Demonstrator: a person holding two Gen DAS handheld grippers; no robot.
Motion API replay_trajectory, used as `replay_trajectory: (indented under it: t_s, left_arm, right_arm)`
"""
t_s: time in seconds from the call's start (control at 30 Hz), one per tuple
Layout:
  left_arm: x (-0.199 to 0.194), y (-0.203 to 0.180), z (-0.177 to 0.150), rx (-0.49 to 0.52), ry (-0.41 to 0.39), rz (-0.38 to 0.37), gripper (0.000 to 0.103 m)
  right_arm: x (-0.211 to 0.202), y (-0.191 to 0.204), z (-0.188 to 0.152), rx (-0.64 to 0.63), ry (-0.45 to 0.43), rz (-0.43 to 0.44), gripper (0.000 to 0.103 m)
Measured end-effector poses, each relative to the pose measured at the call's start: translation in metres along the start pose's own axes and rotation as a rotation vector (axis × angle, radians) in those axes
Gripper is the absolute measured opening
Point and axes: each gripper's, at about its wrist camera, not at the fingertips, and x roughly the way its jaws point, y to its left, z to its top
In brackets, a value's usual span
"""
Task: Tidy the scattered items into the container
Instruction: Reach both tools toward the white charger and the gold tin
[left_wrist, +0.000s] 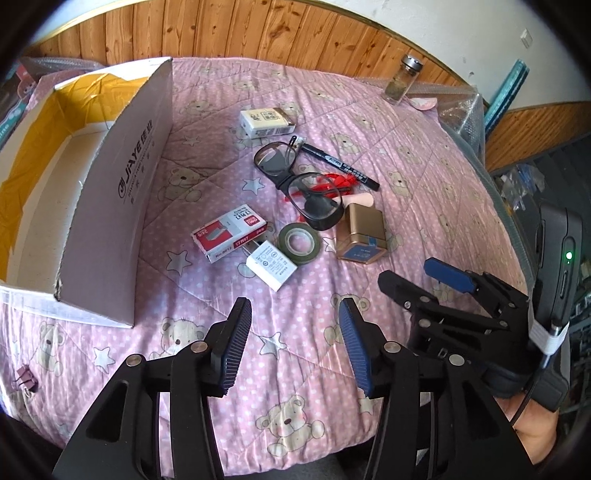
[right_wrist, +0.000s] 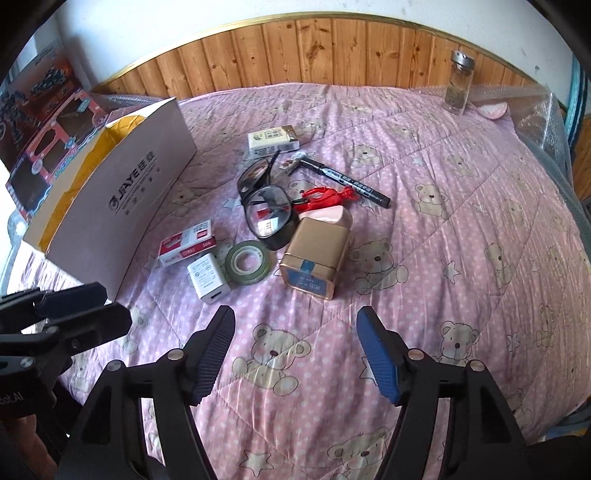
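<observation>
An open white cardboard box (left_wrist: 110, 206) with a yellow lining stands at the left; it also shows in the right wrist view (right_wrist: 125, 195). Scattered items lie in the middle of the pink quilt: a red staple box (left_wrist: 229, 236), a white charger (left_wrist: 271, 267), a green tape roll (left_wrist: 299, 243), a gold tin (left_wrist: 362, 238), black glasses (left_wrist: 295, 184), a black marker (left_wrist: 343, 166), a red string (left_wrist: 336, 182) and a white carton (left_wrist: 266, 122). My left gripper (left_wrist: 291, 347) is open and empty, short of the charger. My right gripper (right_wrist: 295, 354) is open and empty, short of the gold tin (right_wrist: 314, 254).
A glass spice jar (left_wrist: 402, 79) stands at the far right edge of the quilt, next to bubble wrap. A purple binder clip (left_wrist: 26, 382) lies at the near left. Wood panelling runs behind. A toy box (right_wrist: 44, 122) sits left of the cardboard box.
</observation>
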Motion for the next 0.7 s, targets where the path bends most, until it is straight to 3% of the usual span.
replay_trajectory:
  t_s: [0.57,0.7]
  left_arm:
    - [0.066,0.024,0.026,-0.075,0.068,0.000,0.053]
    - [0.082,0.027,0.029,-0.080,0.076,0.044,0.053]
  right_arm:
    - [0.062,-0.015,0.025,0.058,0.081,0.029,0.070]
    - [0.072,-0.020,0.030,0.070,0.082,0.040,0.070]
